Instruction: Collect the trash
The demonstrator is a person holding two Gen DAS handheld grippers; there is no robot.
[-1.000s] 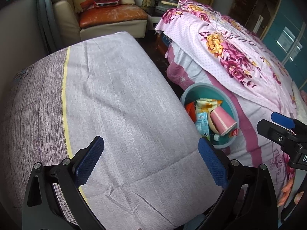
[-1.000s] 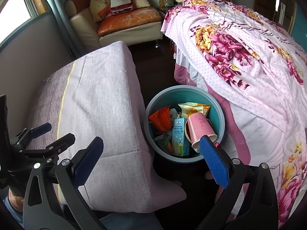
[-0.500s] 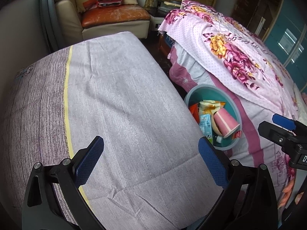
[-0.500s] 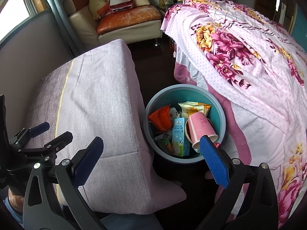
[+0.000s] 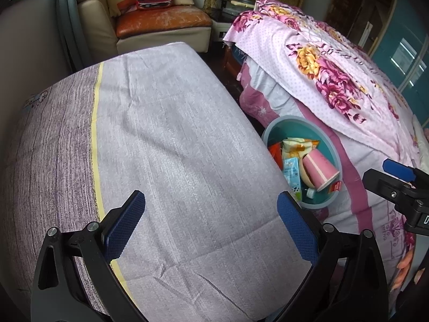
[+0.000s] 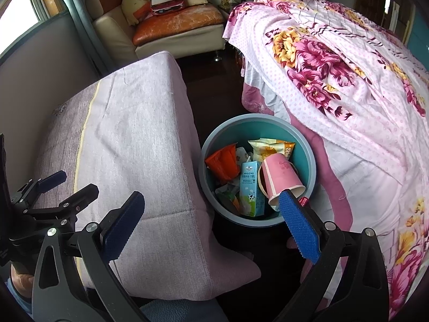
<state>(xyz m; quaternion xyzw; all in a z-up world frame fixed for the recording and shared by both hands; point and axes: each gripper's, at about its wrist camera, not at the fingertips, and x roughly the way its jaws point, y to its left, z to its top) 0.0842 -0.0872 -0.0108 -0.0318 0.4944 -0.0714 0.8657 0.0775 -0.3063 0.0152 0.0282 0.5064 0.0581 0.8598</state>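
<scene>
- Hovering with nothing held, the left gripper [image 5: 211, 225] has its jaws wide apart over the cloth-covered table [image 5: 166, 139]; no trash lies on the cloth ahead of it.
- Over the last second the left view has slid slightly: the bin [image 5: 300, 161] now sits a little lower and further right of the gripper than it did, so the hand is drifting, not reaching.
- The right gripper [image 6: 211, 225] also has its jaws spread and empty, and its view has barely changed in that second.
- Just ahead of the right gripper, past its right finger, stands the bin [image 6: 311, 158], wedged between the table [image 6: 134, 134] and the bed [image 6: 348, 80].
- Inside the bin lie a pink cup [image 6: 281, 179], a milk carton [image 6: 250, 187], an orange wrapper [image 6: 222, 161] and a snack bag [image 6: 273, 146]; the cup rests on top, tilted, mouth towards the gripper.
- With both grippers idle, the table bare and the trash in the bin, collecting looks finished or nearly so.
- Any stray piece left would be out of both views; I cannot tell.
</scene>
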